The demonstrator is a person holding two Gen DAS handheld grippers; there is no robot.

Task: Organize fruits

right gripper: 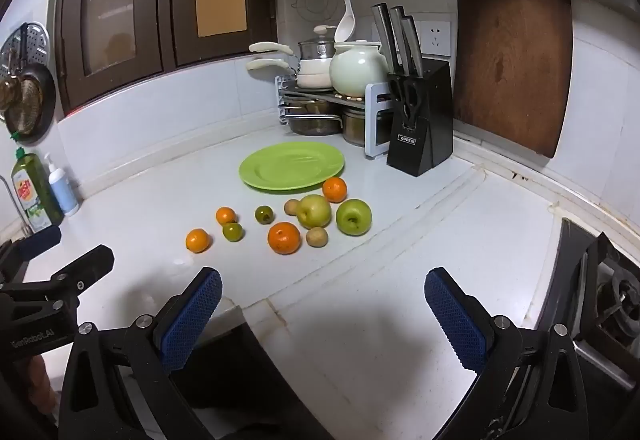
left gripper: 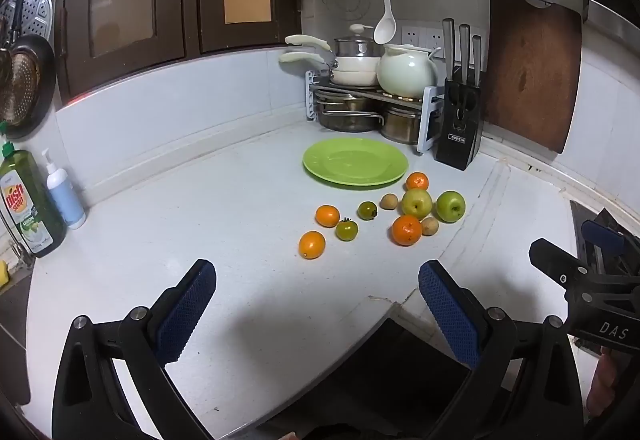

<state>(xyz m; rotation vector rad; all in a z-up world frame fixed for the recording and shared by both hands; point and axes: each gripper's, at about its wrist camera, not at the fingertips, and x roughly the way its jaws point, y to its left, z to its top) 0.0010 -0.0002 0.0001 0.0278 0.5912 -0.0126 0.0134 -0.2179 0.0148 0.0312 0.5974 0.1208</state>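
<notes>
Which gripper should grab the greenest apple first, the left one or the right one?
Probably right. The green apple sits at the right end of the fruit, nearer the open right gripper. The left gripper would have to cross over.

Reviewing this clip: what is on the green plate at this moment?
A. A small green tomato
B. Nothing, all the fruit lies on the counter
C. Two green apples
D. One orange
B: the green plate is bare, while the apples, oranges and green tomatoes all lie on the white counter in front of it.
</notes>
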